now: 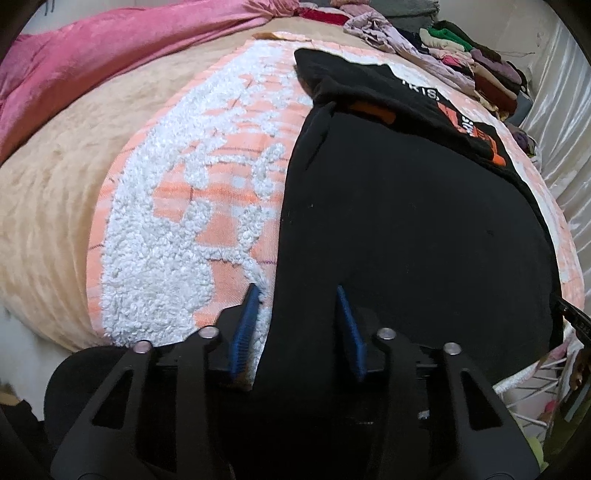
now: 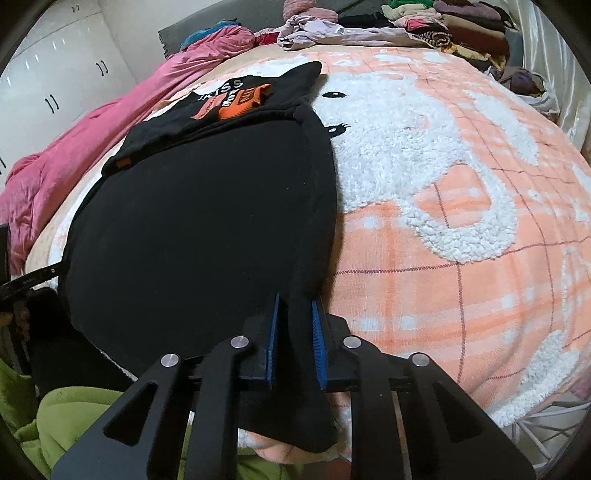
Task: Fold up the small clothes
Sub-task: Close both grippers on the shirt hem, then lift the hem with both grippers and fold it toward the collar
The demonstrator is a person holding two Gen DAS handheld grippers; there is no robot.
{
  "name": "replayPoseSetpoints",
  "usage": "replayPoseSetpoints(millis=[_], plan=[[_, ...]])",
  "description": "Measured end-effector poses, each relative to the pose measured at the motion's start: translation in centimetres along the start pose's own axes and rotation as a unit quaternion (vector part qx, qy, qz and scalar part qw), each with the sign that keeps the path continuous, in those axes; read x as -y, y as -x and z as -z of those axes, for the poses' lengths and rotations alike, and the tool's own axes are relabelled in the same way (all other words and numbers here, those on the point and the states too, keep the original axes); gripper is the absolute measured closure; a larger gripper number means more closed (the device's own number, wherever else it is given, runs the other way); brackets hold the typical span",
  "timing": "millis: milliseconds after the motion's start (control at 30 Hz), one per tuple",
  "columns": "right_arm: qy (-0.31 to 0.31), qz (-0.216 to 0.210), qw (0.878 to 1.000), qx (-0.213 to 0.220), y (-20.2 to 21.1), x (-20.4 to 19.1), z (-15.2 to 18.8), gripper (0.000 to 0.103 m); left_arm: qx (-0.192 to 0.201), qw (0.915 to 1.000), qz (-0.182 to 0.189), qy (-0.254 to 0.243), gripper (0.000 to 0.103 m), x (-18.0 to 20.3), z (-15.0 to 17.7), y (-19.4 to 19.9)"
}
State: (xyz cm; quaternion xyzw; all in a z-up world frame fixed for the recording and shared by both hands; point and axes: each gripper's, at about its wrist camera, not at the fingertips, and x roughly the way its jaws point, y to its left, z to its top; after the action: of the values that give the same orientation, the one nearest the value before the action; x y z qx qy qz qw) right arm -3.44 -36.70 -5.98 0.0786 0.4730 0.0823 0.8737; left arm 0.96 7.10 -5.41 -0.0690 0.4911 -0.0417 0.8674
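Observation:
A black garment (image 1: pixel 406 206) with an orange and white print (image 1: pixel 465 122) lies flat on a peach and white fleece blanket (image 1: pixel 177 221). My left gripper (image 1: pixel 295 291) stands open over the garment's near left edge, its left blue pad (image 1: pixel 245 325) over the blanket and its right pad on the cloth. In the right wrist view the same garment (image 2: pixel 207 221) spreads away from me. My right gripper (image 2: pixel 295 299) has its blue pads close together with the garment's near right edge between them.
A pink quilt (image 1: pixel 74 62) lies along the far left of the bed. Piles of folded and loose clothes (image 2: pixel 454 29) sit at the far end. A white curtain (image 1: pixel 554 110) hangs on the right. A green cloth (image 2: pixel 66 424) lies below the bed's near edge.

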Motion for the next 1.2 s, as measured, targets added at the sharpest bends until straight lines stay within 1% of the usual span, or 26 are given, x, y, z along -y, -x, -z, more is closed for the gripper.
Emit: replayPoseSetpoints(millis=[33,67,100,133,200,267,367,433,467,500,533,567,633,767,867,933,967,1000,1033,1067,1100,1133,1200], plan=[[0.003,0.002,1.0,0.0,0.0,-0.1,-0.1,0.088,0.007,1.0,0.002,0.003,0.082,0.0,0.0,0.2],[0.005,0.002,1.0,0.0,0.1,-0.1,-0.1,0.092,0.011,0.9999,0.004,0.007,0.084,0.0,-0.1,0.4],[0.004,-0.001,1.0,0.003,0.3,-0.1,-0.2,0.095,0.014,0.9997,0.016,0.01,0.097,-0.1,-0.1,0.6],[0.002,-0.005,1.0,0.005,0.4,0.0,-0.3,0.095,0.015,0.9993,0.028,0.018,0.097,-0.1,-0.2,0.8],[-0.008,-0.018,1.0,0.015,1.1,0.2,-0.7,0.095,0.018,0.9992,0.03,0.02,0.097,-0.1,-0.3,1.1],[-0.009,-0.026,0.999,0.029,1.9,0.2,-1.3,0.095,0.022,0.9987,0.039,0.024,0.097,-0.1,-0.6,1.6],[-0.011,-0.039,0.998,0.051,3.3,0.1,-2.5,0.095,0.043,0.9962,0.067,0.035,0.098,-0.4,-1.5,3.2],[-0.01,-0.042,0.997,0.065,4.1,-0.1,-3.3,0.096,0.057,0.9947,0.079,0.035,0.098,-0.2,-2.4,4.3],[-0.007,-0.042,0.997,0.072,4.4,-0.2,-3.8,0.096,0.064,0.9942,0.08,0.033,0.099,-0.1,-3.0,4.8],[-0.005,-0.04,0.996,0.078,4.6,-0.2,-4.2,0.096,0.073,0.9941,0.073,0.031,0.103,0.0,-3.6,5.2],[-0.005,-0.039,0.996,0.086,4.9,-0.1,-4.6,0.095,0.087,0.9943,0.055,0.028,0.103,0.0,-4.4,5.7],[-0.007,-0.04,0.995,0.088,4.9,0.0,-4.8,0.095,0.097,0.9936,0.05,0.029,0.103,-0.1,-5.0,6.1],[-0.012,-0.03,0.996,0.086,4.5,0.6,-5.1,0.095,0.105,0.9929,0.048,0.031,0.103,-0.5,-5.9,6.2],[-0.027,-0.022,0.997,0.063,3.0,1.6,-4.2,0.095,0.083,0.9946,0.045,0.043,0.103,-1.6,-6.1,4.7],[-0.036,-0.015,0.998,0.053,2.3,2.3,-3.3,0.088,0.067,0.995,0.055,0.05,0.103,-2.1,-5.0,3.7],[-0.043,-0.015,0.998,0.049,2.1,2.6,-3.0,0.082,0.058,0.9955,0.056,0.049,0.102,-2.2,-4.1,3.4],[-0.042,-0.015,0.998,0.049,2.1,2.7,-2.8,0.08,0.055,0.9956,0.058,0.05,0.101,-2.3,-3.6,3.4],[-0.041,-0.015,0.998,0.049,2.2,2.7,-2.7,0.08,0.053,0.9955,0.06,0.051,0.096,-2.4,-3.2,3.4],[-0.039,-0.014,0.998,0.048,2.2,2.7,-2.6,0.076,0.047,0.9952,0.066,0.054,0.09,-2.6,-2.6,3.3],[-0.038,-0.012,0.998,0.047,2.2,2.8,-2.5,0.071,0.044,0.9952,0.068,0.054,0.087,-2.7,-2.2,3.3],[-0.039,-0.01,0.998,0.046,2.2,2.8,-2.4,0.069,0.04,0.9953,0.07,0.054,0.083,-2.7,-1.8,3.3],[-0.041,-0.01,0.998,0.042,2.1,3.0,-2.2,0.066,0.034,0.9957,0.068,0.052,0.081,-2.7,-1.2,3.1],[-0.044,-0.013,0.998,0.038,2.0,3.1,-2.0,0.066,0.031,0.9959,0.069,0.05,0.08,-2.8,-0.5,3.1]])
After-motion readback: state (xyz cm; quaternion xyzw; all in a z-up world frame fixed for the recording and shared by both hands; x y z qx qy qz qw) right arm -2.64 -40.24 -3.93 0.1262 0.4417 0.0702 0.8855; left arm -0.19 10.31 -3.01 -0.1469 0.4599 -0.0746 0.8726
